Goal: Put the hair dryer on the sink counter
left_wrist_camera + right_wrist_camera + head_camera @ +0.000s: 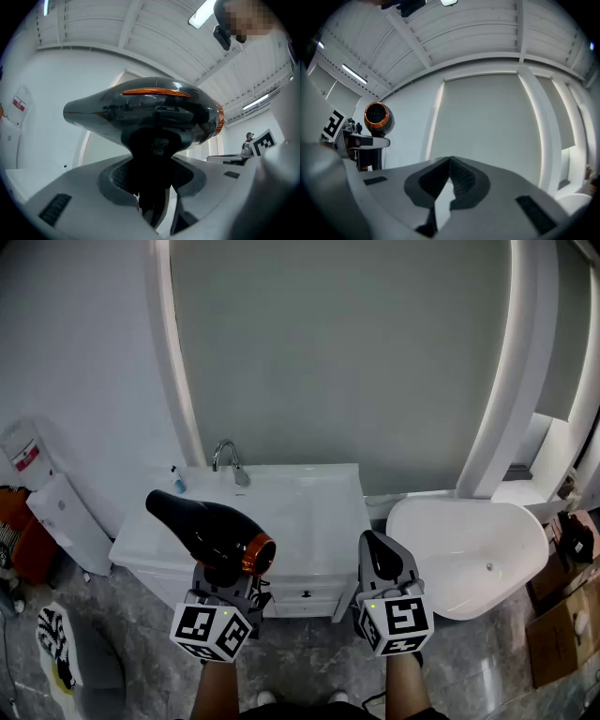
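A black hair dryer (206, 531) with an orange ring at its back end is held in the air over the front left of the white sink counter (323, 512). My left gripper (228, 576) is shut on its handle from below, nozzle pointing left. In the left gripper view the hair dryer (150, 112) fills the middle, its handle between the jaws of the left gripper (152, 180). My right gripper (380, 554) is shut and empty, in front of the counter's right edge. In the right gripper view the right gripper (450, 161) has its tips together, with the hair dryer (376, 117) far left.
A chrome faucet (228, 460) stands at the back of the basin, and a small blue-tipped item (176, 479) lies at the counter's back left. A white tub (469, 549) sits to the right, with cardboard boxes (562, 634) beyond. White and orange objects (56, 521) lean at the left wall.
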`<state>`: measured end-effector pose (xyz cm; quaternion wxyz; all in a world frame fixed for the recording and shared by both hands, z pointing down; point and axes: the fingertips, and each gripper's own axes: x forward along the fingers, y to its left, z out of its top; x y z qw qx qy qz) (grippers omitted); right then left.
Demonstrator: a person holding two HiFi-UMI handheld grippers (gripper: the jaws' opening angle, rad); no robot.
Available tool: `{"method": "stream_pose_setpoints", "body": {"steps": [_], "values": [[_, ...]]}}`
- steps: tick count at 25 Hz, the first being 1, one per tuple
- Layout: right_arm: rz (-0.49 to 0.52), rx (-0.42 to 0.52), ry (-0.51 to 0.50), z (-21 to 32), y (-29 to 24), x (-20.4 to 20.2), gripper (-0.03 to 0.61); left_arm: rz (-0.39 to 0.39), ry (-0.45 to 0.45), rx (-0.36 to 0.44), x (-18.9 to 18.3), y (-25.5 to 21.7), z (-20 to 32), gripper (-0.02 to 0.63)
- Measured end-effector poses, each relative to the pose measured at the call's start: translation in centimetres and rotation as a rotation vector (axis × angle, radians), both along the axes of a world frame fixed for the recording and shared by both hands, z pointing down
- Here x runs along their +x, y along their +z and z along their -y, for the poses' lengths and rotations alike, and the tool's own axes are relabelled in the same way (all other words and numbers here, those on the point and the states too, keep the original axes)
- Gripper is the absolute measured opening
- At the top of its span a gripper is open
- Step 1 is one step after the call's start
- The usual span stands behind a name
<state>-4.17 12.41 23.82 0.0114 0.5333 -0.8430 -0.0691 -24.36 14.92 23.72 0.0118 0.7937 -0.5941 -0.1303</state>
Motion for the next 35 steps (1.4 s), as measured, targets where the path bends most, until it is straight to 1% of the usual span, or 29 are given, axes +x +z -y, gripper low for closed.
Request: {"method": "stream_pose_setpoints", "body": {"steps": [5,11,16,22,28,35], "values": [[0.0,0.009,0.004,0.2,-0.1,0.1,0.021,-0.022,0.01,0.005,-0.1,-0.1,0.4,0.179],[0.005,0.013,0.01,0.0,-0.2,0.6,0.02,-0.021,0.027,0.009,0.9,-0.3,0.3,0.179],[0.029,0.015,0.024,0.2,-0.2,1.0,0.021,-0.017,0.023,0.006,1.0,-0.4,0.3,0.179],[0.029,0.01,0.024,0.1,0.1,1.6,0.021,-0.021,0.016,-0.001,1.3,0.1,0.5,0.179],[0.037,-0.001,0.018,0.2,0.5,3.0,0.021,-0.015,0.008,-0.018,2.9,0.3,0.5,0.179],[0.043,-0.007,0.006,0.8,1.0,6.5,0.021,-0.006,-0.012,-0.023,6.2,0.6,0.9,0.179]]}}
